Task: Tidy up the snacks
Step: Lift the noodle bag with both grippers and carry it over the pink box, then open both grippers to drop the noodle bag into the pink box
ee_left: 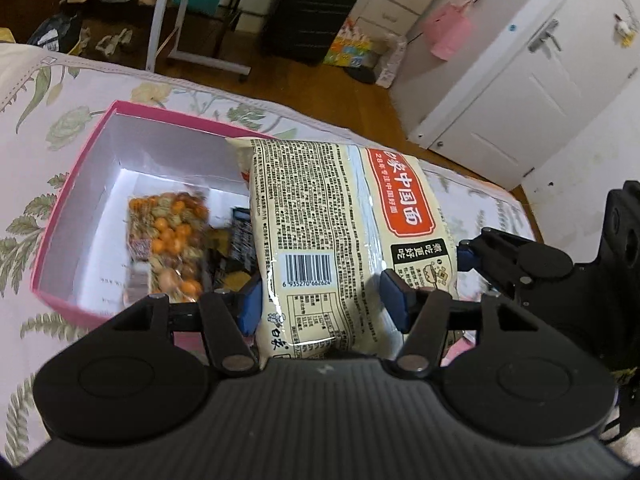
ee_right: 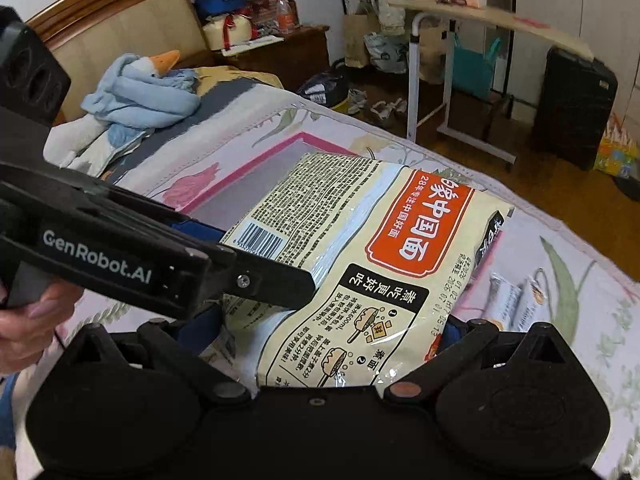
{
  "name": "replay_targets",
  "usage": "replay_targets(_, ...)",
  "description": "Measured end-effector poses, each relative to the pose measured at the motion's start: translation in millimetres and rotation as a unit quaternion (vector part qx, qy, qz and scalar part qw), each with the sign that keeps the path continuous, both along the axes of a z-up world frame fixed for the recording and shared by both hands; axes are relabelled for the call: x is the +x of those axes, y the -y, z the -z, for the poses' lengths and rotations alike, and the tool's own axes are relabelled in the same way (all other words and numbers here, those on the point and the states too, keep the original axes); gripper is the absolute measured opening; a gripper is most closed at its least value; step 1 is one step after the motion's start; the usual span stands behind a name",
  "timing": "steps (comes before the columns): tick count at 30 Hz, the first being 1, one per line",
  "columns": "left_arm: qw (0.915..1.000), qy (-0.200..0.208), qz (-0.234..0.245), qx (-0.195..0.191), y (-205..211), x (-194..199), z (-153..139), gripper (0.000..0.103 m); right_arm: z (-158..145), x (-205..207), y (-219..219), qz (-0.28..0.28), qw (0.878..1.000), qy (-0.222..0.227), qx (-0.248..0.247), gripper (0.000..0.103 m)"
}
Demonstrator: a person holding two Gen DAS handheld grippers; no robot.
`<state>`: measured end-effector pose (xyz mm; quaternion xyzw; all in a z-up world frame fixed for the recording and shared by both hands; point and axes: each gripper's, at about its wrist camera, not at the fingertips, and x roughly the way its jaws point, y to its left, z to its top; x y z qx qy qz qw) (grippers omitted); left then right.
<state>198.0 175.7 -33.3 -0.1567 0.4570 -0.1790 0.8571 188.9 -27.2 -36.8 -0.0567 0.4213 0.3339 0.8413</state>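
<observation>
A large cream noodle pack (ee_left: pixel 328 236) with a red label and a barcode is held tilted over the pink box (ee_left: pixel 64 216) on the floral bedspread. My left gripper (ee_left: pixel 320 300) is shut on the pack's near edge, blue pads on both sides. My right gripper (ee_right: pixel 328 332) is shut on the same pack (ee_right: pixel 360 264) at its other end. The left gripper's black body (ee_right: pixel 120 256) crosses the right wrist view. Inside the box lie an orange snack bag (ee_left: pixel 168 240) and a dark packet (ee_left: pixel 240 240).
The bed's floral cover (ee_left: pixel 48 92) surrounds the box. A small snack packet (ee_right: pixel 516 300) lies on the cover to the right. A goose plush in a blue cloth (ee_right: pixel 140 96) lies near the headboard. Wooden floor, a white stand and a black suitcase (ee_left: pixel 312 12) are beyond the bed.
</observation>
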Motion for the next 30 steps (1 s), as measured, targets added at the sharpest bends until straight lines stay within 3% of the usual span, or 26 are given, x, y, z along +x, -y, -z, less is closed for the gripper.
replay_targets(8, 0.9984, -0.054, -0.004, -0.015, -16.9, 60.0, 48.2, 0.059, 40.3, 52.0, -21.9, 0.04, 0.996, -0.076, -0.003, 0.103)
replay_targets(12, 0.9984, -0.048, -0.029, -0.002, -15.7, 65.9, 58.8, 0.058, 50.1, 62.6, -16.7, 0.083, 0.991, -0.103, 0.006, 0.101)
replay_targets(16, 0.9974, -0.001, -0.04, 0.06, -3.9, 50.9, 49.1, 0.058, 48.5, 46.8, -20.0, 0.073, 0.993, -0.055, -0.073, 0.1)
replay_targets(20, 0.9955, 0.02, -0.042, 0.082, 3.0, 30.8, 32.6, 0.058, 30.7, 11.5, -15.6, 0.019, 0.995, -0.011, -0.099, 0.101)
replay_targets(24, 0.9937, 0.046, -0.047, 0.091, 9.0, 9.4, 15.6, 0.057, 4.4, -25.3, 10.1, -0.002, 0.994, 0.041, -0.097, 0.101)
replay_targets(30, 0.9922, 0.081, -0.027, 0.09, 27.5, -26.1, -16.9, 0.057, -37.9, -50.4, 84.8, 0.053, 0.995, 0.071, -0.048, 0.099)
